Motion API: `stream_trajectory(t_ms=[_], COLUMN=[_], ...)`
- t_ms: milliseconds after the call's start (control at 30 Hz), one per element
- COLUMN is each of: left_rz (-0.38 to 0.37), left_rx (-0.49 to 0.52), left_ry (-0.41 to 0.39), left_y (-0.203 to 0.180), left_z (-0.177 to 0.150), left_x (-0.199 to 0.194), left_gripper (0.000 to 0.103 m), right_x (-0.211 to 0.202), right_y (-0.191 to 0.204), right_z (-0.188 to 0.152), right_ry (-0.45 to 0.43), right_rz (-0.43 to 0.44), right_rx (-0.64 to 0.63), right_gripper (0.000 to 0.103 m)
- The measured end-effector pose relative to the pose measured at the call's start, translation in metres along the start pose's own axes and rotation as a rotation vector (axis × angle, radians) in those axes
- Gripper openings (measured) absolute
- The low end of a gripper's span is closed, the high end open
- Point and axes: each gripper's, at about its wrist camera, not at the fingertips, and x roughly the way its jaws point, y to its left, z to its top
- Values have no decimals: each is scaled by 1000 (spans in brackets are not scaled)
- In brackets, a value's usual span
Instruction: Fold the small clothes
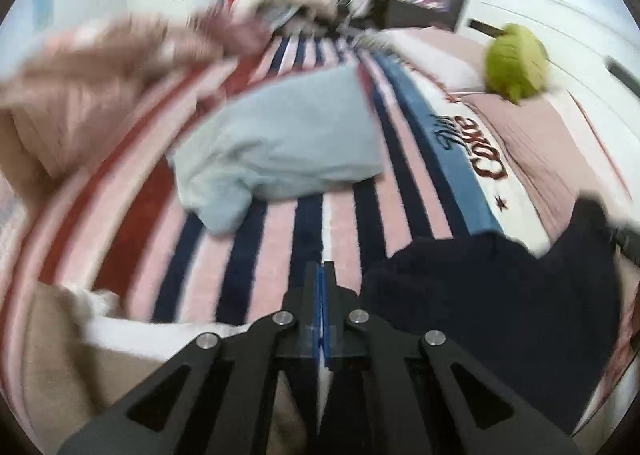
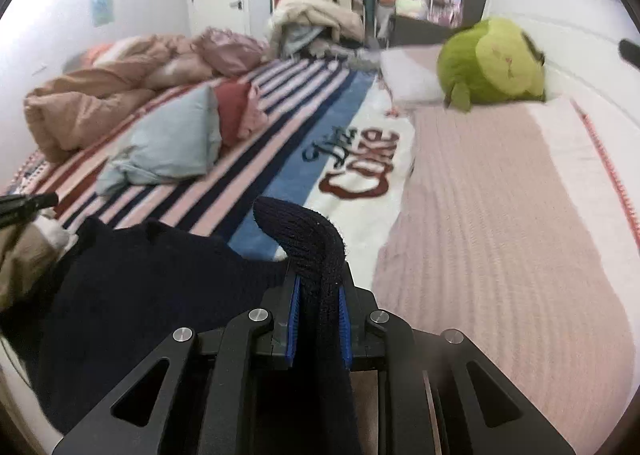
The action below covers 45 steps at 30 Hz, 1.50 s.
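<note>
A dark navy knit garment (image 2: 132,295) lies on the striped blanket (image 2: 280,95) at the near edge of the bed. My right gripper (image 2: 319,287) is shut on a bunched fold of it (image 2: 312,231) and holds that fold above the bed. In the left wrist view the same navy garment (image 1: 492,303) lies to the right of my left gripper (image 1: 323,271), which is shut and empty above the blanket (image 1: 280,239). A light blue garment (image 1: 280,139) lies crumpled further up the bed; it also shows in the right wrist view (image 2: 168,139).
A red and pink garment (image 2: 240,111) lies beside the blue one. A pink duvet (image 2: 100,95) is heaped at the left. A green plush toy (image 2: 492,63) sits by the pillow (image 2: 408,75). Beige cloth (image 1: 56,355) lies at the near left. A pile of clothes (image 2: 312,23) stands behind.
</note>
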Motion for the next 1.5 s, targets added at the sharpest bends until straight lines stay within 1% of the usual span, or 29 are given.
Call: stream_trajectory(t_ms=[33,100,133,200,233,267,333,400,433,467,500,533,567,600,667,733,800,833,933,1033,1067,1133,1167,1200,1233,1300,1367,1433,1500], left_rz=[-25,-2,-31,-131,-165,-181,-270,-346,-341,-298,-219,-201,-206,-209,-204,-145,-98,-71,8,27,32,53,70,93,81,20,-2,-61,-154], left_rx=[-49,-28,-4,26,57,80,115,148,189,220,254,259,245,228,217,220,181,131,100,53,35,-2,-8,-8,-7,14,61,90,99], left_ry=[44,85,104,147,148,142,158,182,203,227,259,265,274,271,213,121,47,13,5,101,129,198,214,213,205,140,61,3,-54], left_y=[7,6,2,-6,-11,-15,-24,-30,-37,-41,-47,-49,-49,-48,-49,-49,-42,-34,-22,-15,-11,-10,-10,-10,-10,-14,-25,-35,-41], left_z=[4,4,2,-3,-5,-6,-8,-13,-19,-23,-30,-32,-35,-36,-33,-25,-11,-1,15,19,19,12,11,10,10,14,15,10,-3], left_x=[16,32,38,43,41,37,28,27,30,34,42,44,46,45,32,11,-6,-13,-7,31,41,71,78,78,73,45,8,-30,-66], left_gripper=[0,2,8,65,71,72,75,91,91,91,89,70,37,29,13,10,10,10,10,11,13,20,22,31,38,68,71,73,83], right_x=[12,36,45,54,55,55,54,52,52,53,53,54,55,54,46,33,20,14,14,36,53,74,84,88,87,73,48,24,-4], right_y=[0,3,4,2,1,0,-4,-4,-4,-3,-3,-2,-1,0,1,1,2,3,2,4,6,5,4,1,-1,-2,-3,-2,5], right_z=[0,-3,-6,-9,-10,-11,-12,-13,-14,-15,-16,-18,-19,-20,-20,-17,-10,-5,7,12,10,4,1,-2,-4,-5,-3,-4,-10], right_ry=[29,81,105,128,129,129,131,133,135,137,140,144,147,145,113,63,20,6,-5,53,99,155,183,197,195,163,119,86,51], right_rz=[7,-7,-5,12,12,12,22,28,28,29,29,29,29,26,8,-11,-23,-32,-66,-69,-71,-75,-70,-61,-50,-32,-33,7,75], right_rx=[1,-10,-10,3,0,-6,-4,-2,-4,-5,-5,-1,1,1,-1,-2,-6,-10,-22,-34,-34,-19,-5,10,21,17,-2,-3,7], right_gripper=[11,11,12,13,13,14,14,14,14,14,14,14,14,14,13,12,12,11,11,12,12,14,22,33,40,64,66,66,66])
